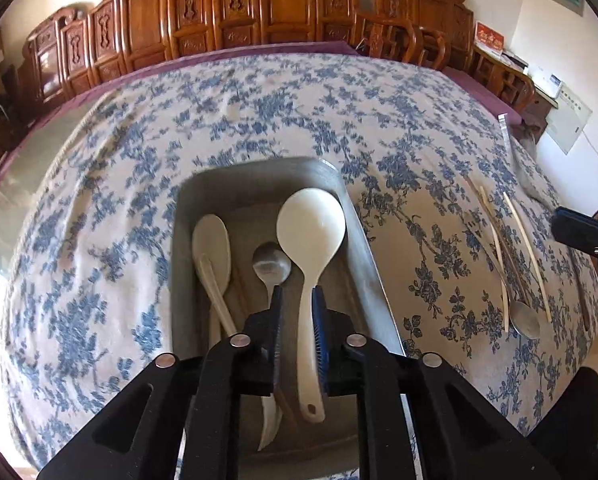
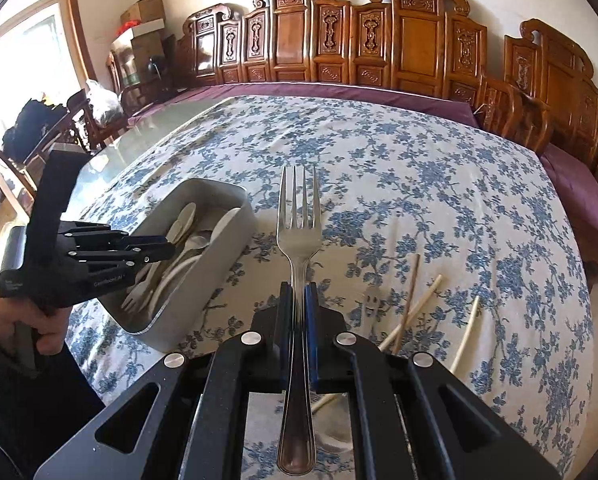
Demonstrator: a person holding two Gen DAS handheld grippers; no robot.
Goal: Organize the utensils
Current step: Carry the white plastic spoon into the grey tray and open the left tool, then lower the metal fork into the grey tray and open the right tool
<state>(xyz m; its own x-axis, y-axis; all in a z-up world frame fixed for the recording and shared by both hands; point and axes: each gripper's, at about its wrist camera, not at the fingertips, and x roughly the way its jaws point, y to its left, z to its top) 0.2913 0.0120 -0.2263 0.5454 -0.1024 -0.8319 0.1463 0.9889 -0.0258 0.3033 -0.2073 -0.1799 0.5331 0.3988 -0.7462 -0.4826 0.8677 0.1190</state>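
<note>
Two blue-padded fingers of the right gripper (image 2: 299, 300) clamping a silver metal fork (image 2: 299, 236) above the floral tablecloth (image 2: 419, 184); risking a pivot or slip. Left gripper (image 1: 297, 300), fingers slightly apart, nothing gripped, hovering over the grey rectangular tray (image 2: 219, 194), crowding the white plastic ladle (image 1: 311, 232) and blocking the drop. Pale chopsticks (image 2: 427, 300) lying near the front edge.

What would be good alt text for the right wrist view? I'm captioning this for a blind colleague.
The right gripper is shut on a silver metal fork, tines pointing away, above a blue floral tablecloth. To its left, the left gripper reaches into a grey rectangular bin of white utensils; pale chopsticks lie loose at right.
</note>
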